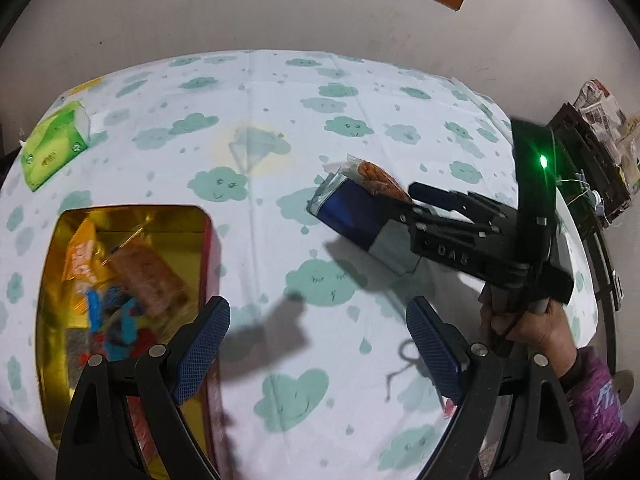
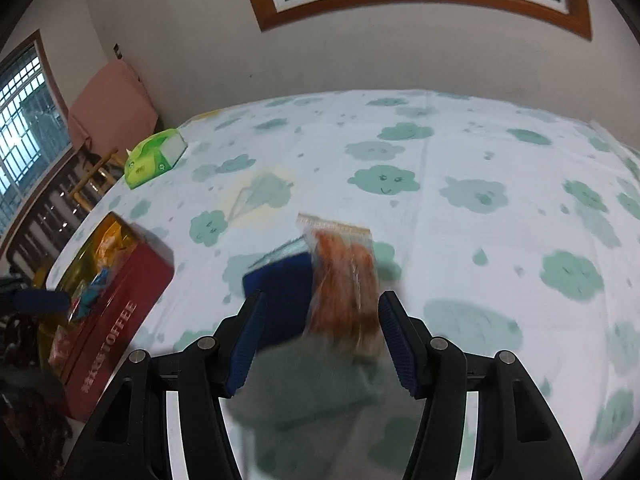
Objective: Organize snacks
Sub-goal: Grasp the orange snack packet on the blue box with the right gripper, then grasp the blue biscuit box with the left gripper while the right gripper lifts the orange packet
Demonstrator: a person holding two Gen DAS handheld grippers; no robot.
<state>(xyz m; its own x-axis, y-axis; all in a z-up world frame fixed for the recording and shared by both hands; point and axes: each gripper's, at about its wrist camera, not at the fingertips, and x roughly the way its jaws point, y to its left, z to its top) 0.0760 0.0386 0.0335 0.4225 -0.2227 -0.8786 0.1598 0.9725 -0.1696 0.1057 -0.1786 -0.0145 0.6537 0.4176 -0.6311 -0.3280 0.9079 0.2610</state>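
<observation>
Currently, two snack packs are being held together between the jaws of the right gripper (image 2: 320, 340): a blue packet (image 2: 280, 296) against the left pad and a clear bag of orange snacks (image 2: 346, 284) against the right pad, both sticking out forward past the fingertips. The jaws are being kept at a middling width, closed on this pair. Seen from the left wrist camera, the same blue packet (image 1: 352, 216) and orange bag (image 1: 380, 180) are being carried above the cloud-print tablecloth (image 1: 280, 120), ahead and to the right of the left jaws, with a hand (image 1: 532, 324) gripping the right tool's handle.

The left gripper (image 1: 320, 348) is being held with its jaws wide apart and nothing between them; only tablecloth and shadow are being framed there. Just left of the left pad, an open red tin (image 1: 210, 248) with a gold lining is being shown, several wrapped snacks (image 1: 120, 280) lying inside. Farther off, beyond the tin and well apart from both jaws, a green tissue pack (image 1: 52, 148) is resting near the table's far left edge.
</observation>
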